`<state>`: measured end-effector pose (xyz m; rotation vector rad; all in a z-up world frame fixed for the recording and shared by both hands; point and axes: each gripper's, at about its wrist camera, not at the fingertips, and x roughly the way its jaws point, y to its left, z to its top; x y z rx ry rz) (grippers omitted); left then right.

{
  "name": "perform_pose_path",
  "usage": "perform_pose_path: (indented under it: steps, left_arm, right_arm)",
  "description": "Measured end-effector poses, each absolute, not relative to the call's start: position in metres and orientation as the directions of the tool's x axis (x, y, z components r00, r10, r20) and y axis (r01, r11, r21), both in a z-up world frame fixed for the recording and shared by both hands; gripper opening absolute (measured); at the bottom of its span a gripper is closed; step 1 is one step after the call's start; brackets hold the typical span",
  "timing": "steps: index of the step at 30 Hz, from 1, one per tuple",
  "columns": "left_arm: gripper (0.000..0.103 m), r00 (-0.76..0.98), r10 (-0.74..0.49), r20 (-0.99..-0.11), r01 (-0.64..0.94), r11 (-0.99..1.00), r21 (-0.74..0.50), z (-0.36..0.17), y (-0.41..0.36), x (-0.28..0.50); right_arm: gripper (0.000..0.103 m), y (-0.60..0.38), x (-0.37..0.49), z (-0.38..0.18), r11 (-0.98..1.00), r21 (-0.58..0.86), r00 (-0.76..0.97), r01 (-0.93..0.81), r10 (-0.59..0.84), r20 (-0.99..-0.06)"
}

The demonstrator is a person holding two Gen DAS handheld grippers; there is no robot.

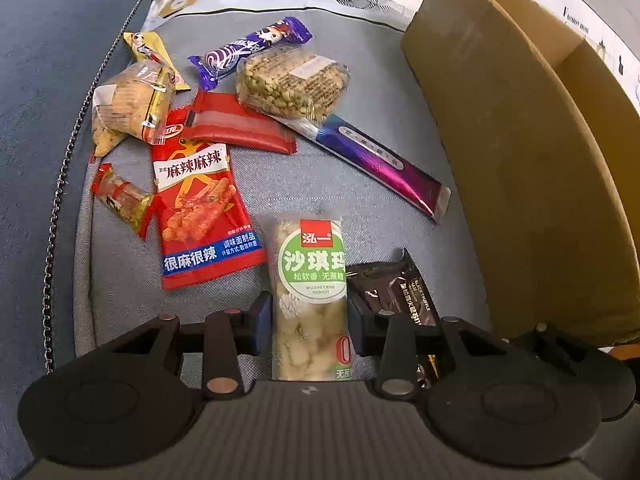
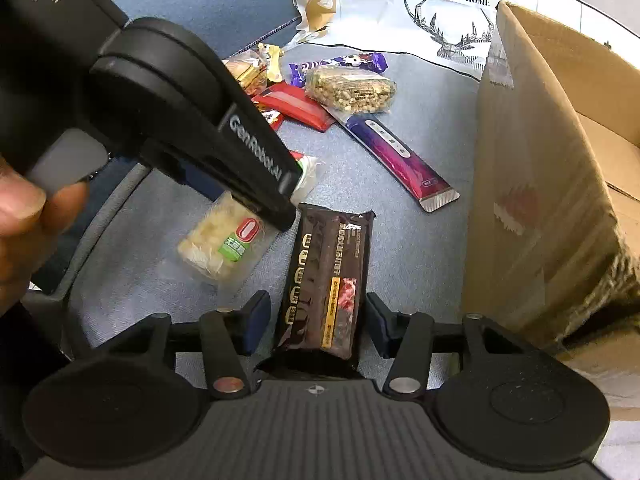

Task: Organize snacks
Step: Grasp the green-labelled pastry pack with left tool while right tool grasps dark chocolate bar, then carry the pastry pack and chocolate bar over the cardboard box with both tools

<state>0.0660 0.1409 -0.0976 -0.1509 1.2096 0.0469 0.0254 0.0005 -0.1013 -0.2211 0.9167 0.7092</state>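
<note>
Cardboard box [image 1: 520, 168] stands at the right on the gray cushion [image 1: 360, 208]. "FASHION HOME" is printed on the white cloth [image 2: 400, 4] behind. Left tongs [image 1: 310, 322] are apart around the green-label snack [image 1: 312, 288]. Right tongs [image 2: 318, 322] are apart around the dark bar [image 2: 324, 280]. "GenRobot.AI" shows on the left tool.

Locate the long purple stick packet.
The purple stick packet lies on the grey cushion, one end tucked under the seed bar, near the cardboard box.
</note>
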Motion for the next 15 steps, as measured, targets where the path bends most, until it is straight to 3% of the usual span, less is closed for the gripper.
perform_pose_path:
  steps: [4,7,15]
  left_arm:
    - [0.042,0.345,-0.04,-0.938,-0.108,0.991,-0.082,-0.1,0.14,0.067]
    - [0.042,0.345,-0.028,-0.938,-0.098,0.993,-0.065,-0.1,0.138,0.065]
    - [0.04,0.432,-0.04,-0.901,-0.117,0.988,-0.1,-0.084,0.141,0.062]
  right_arm:
    - [0.052,0.001,0.025,-0.101,0.752,0.096,0.415,-0.652,0.46,-0.785]
    - [0.042,-0.001,0.025,-0.099,0.755,0.092,0.423,-0.65,0.46,-0.781]
    - [0.041,-0.005,0.02,-0.091,0.753,0.083,0.453,-0.652,0.476,-0.754]
